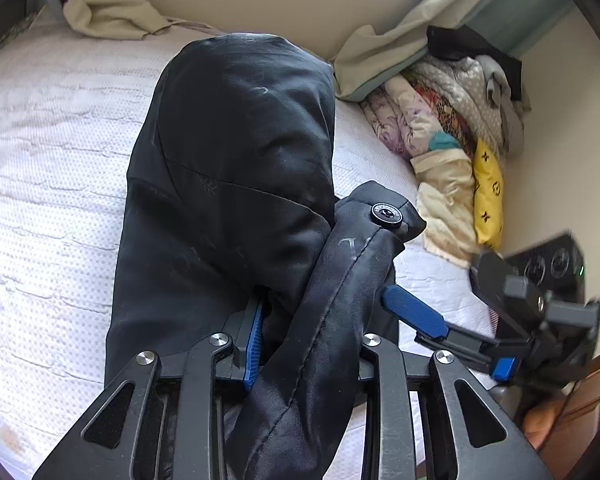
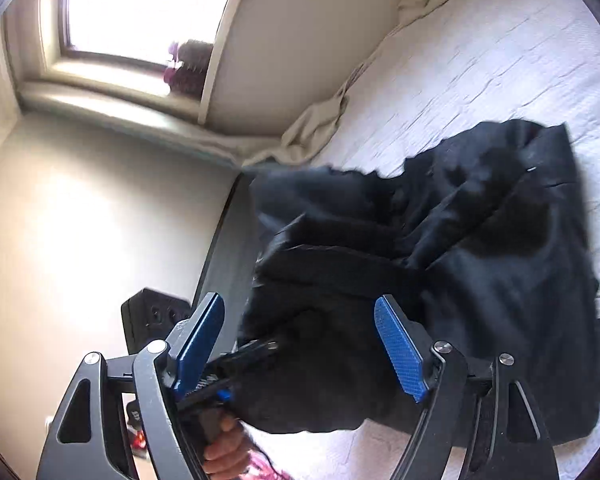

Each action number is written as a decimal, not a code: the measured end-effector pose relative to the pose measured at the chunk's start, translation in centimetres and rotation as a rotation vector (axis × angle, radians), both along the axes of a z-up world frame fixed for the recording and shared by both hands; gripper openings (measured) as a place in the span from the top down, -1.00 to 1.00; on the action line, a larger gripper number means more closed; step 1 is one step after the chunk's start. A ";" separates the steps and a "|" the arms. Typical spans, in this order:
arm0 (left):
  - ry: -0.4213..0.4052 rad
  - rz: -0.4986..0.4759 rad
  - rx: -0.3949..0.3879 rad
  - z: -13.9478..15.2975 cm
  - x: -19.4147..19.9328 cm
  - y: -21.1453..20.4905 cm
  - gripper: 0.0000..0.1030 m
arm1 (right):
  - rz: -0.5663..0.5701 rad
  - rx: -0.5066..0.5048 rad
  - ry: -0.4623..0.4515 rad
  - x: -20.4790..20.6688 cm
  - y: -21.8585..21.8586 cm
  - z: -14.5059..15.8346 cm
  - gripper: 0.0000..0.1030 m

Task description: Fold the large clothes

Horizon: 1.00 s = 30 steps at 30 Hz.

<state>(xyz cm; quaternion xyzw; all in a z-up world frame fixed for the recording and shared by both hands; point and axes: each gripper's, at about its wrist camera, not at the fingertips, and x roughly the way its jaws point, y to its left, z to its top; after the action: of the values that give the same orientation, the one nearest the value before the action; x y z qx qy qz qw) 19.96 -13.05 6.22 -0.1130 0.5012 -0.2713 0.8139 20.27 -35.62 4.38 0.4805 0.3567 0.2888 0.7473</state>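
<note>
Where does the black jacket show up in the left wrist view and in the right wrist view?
Left wrist view: the black jacket fills the centre, its snap-buttoned edge running down between the left gripper fingers.
Right wrist view: the jacket lies crumpled at centre right, beyond the open right gripper.
Shared landmark: the white quilted bed cover beneath it.

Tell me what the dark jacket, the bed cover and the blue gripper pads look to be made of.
Dark jacket: likely a smooth woven synthetic, judging by its slight sheen, stitched seams and snap button.
Bed cover: white quilted fabric, matte, with dotted texture and puckered stitch lines.
Blue pads: probably rubber or plastic, with a fine grid texture.
</note>
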 end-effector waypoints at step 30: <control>-0.138 -0.228 0.097 -0.1 -5.6 -1.6 -0.15 | 0.103 -0.272 0.260 6.5 4.2 -5.7 0.41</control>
<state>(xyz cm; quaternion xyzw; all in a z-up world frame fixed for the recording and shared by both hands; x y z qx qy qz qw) 14.38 -14.64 6.13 0.0031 0.4659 -0.3449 0.8148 26.80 -31.46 -1.34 0.3895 0.5102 0.2112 0.7372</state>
